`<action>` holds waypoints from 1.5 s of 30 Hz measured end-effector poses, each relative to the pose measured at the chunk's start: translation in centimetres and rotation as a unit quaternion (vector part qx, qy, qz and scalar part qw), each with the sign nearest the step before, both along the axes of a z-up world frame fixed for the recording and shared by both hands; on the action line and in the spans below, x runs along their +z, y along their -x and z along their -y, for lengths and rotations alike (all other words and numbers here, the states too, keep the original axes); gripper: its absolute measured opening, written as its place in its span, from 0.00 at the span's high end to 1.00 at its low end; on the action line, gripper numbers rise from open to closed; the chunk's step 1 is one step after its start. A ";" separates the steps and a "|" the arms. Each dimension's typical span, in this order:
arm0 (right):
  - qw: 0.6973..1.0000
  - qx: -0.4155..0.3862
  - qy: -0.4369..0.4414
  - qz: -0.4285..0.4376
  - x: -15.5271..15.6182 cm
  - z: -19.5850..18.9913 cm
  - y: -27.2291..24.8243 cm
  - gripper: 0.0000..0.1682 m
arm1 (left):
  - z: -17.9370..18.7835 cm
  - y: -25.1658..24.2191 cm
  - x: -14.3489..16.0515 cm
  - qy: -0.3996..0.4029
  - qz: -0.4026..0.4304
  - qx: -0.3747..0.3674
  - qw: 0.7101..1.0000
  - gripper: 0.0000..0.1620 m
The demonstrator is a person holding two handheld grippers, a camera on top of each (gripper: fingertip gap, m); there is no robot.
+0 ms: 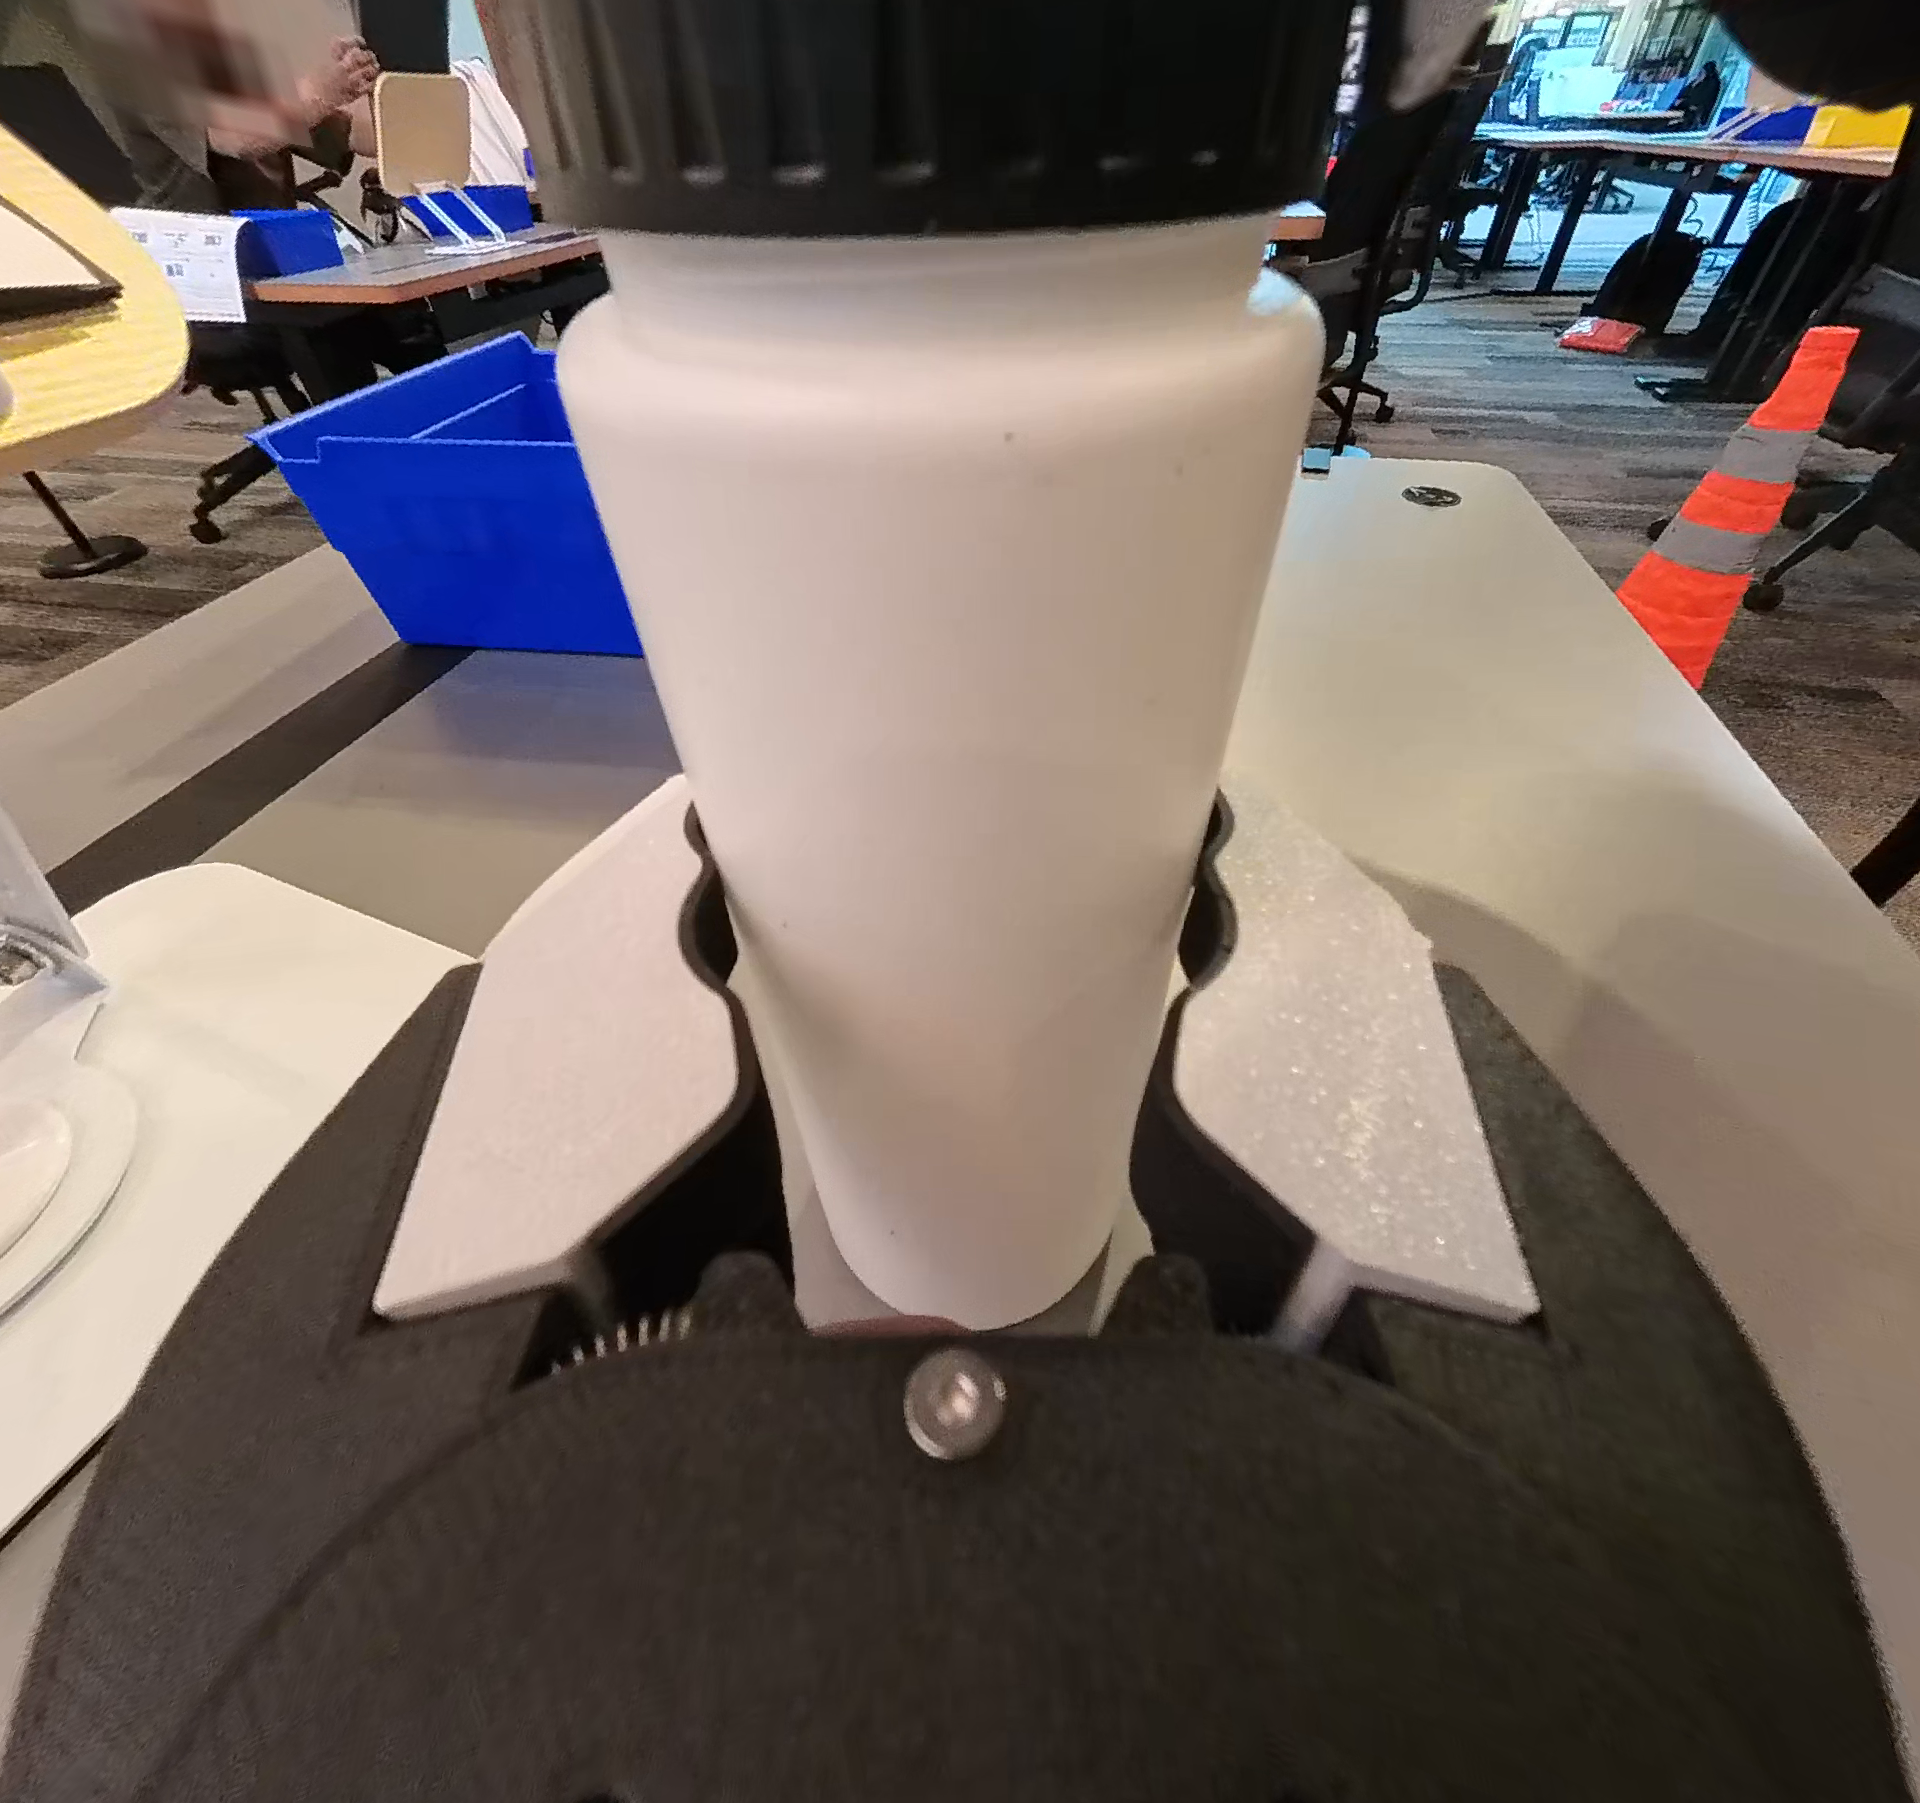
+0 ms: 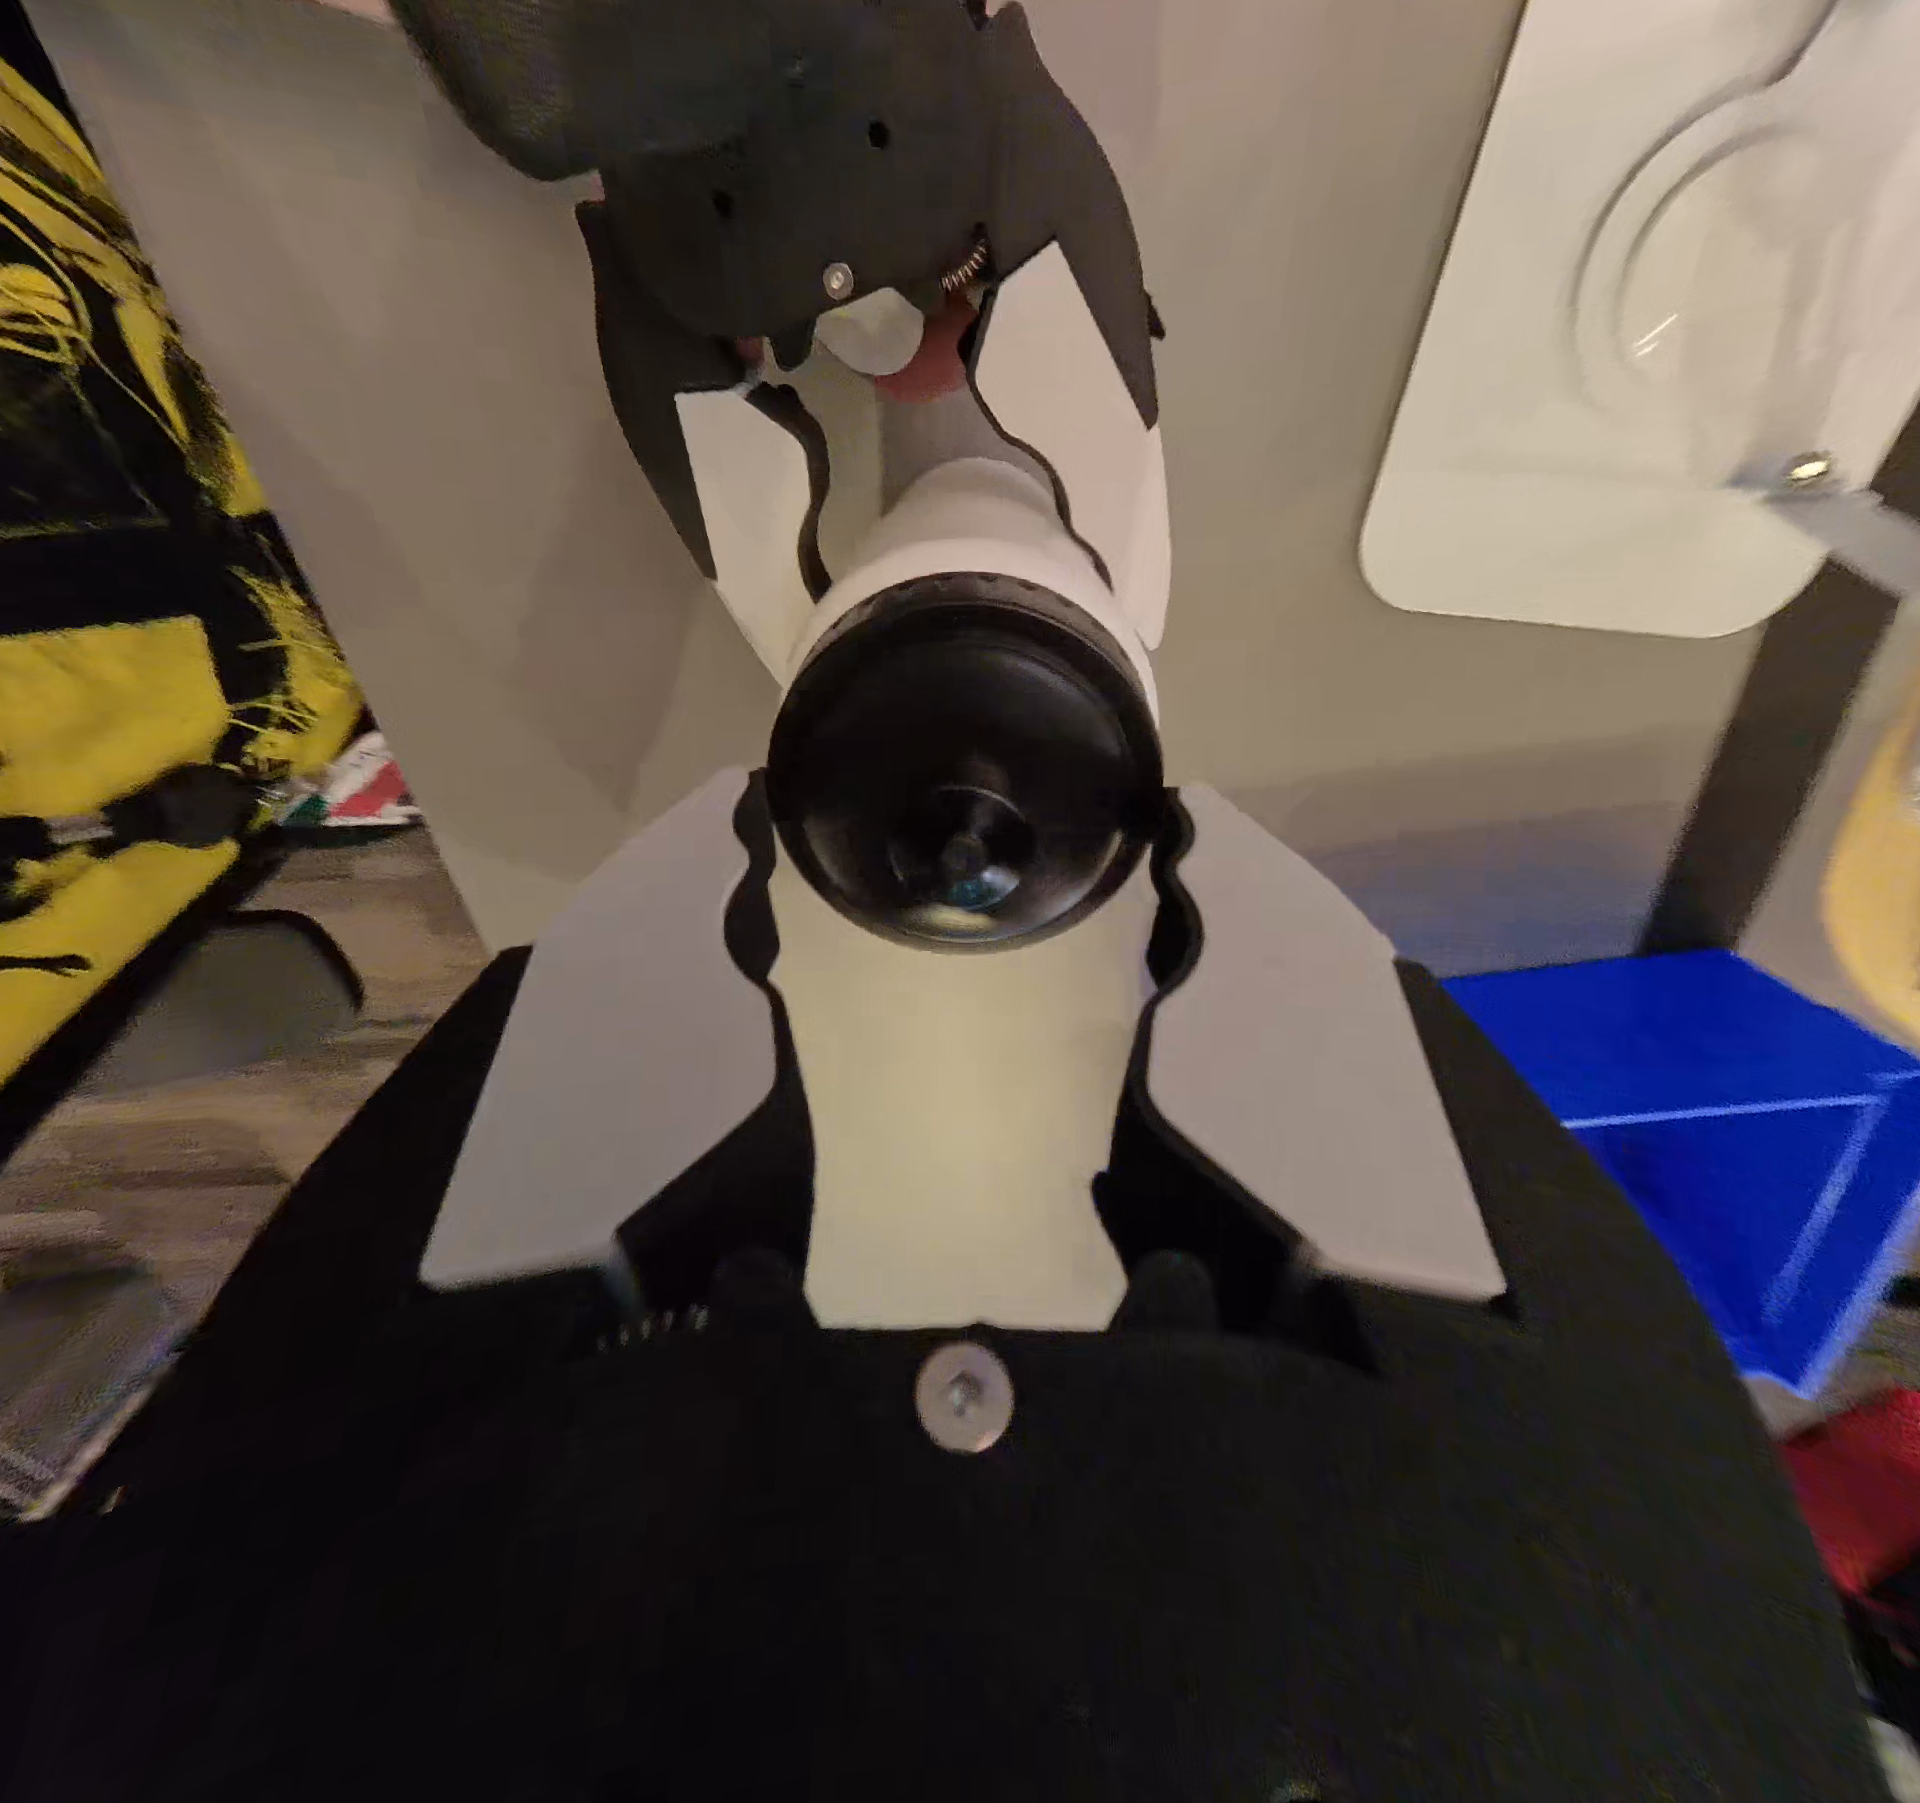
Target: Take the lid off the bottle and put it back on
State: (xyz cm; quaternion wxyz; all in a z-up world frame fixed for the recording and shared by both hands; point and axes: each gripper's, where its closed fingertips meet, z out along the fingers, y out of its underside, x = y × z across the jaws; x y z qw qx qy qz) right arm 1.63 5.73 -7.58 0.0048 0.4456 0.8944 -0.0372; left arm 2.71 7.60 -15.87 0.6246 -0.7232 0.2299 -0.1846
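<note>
- The left gripper (image 1: 956, 932), black with white finger plates, clenched the lower body of one white plastic bottle (image 1: 940, 714) that stood upright between its fingers above the pale table (image 1: 1507, 714).
- One ribbed black screw lid (image 1: 925, 49) sat on the bottle's neck; its top was cut off at the left wrist view's upper edge.
- From above, the right gripper (image 2: 961, 854) flanked the lid's rim with both fingers spread; whether they touched it could not be told.
- The bottle blocked most of the table behind it; its base was hidden by the gripper body.
- A clear glass item (image 1: 31, 974) on a white tray (image 1: 239, 1005) was cropped at the left.
- One blue plastic bin (image 1: 457, 506) sat behind the bottle.
- One orange traffic cone (image 1: 1756, 506) stood on the carpet, to the right of the table.
- Farther off, desks and a blurred person were hard to make out.
</note>
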 end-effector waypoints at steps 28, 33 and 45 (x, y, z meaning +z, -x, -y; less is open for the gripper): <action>0.915 0.313 -0.252 0.045 0.4 -0.9 0.4 0.59 | 0.0 0.3 0.0 0.000 0.002 0.001 1.000 0.47; 0.949 0.241 -0.201 0.017 -0.1 -1.0 0.2 0.54 | 0.0 0.2 0.0 -0.001 0.002 0.002 1.000 0.47; 1.000 0.014 -0.005 0.010 -0.6 0.3 0.2 0.56 | 0.0 0.2 0.0 -0.002 0.002 0.002 1.000 0.47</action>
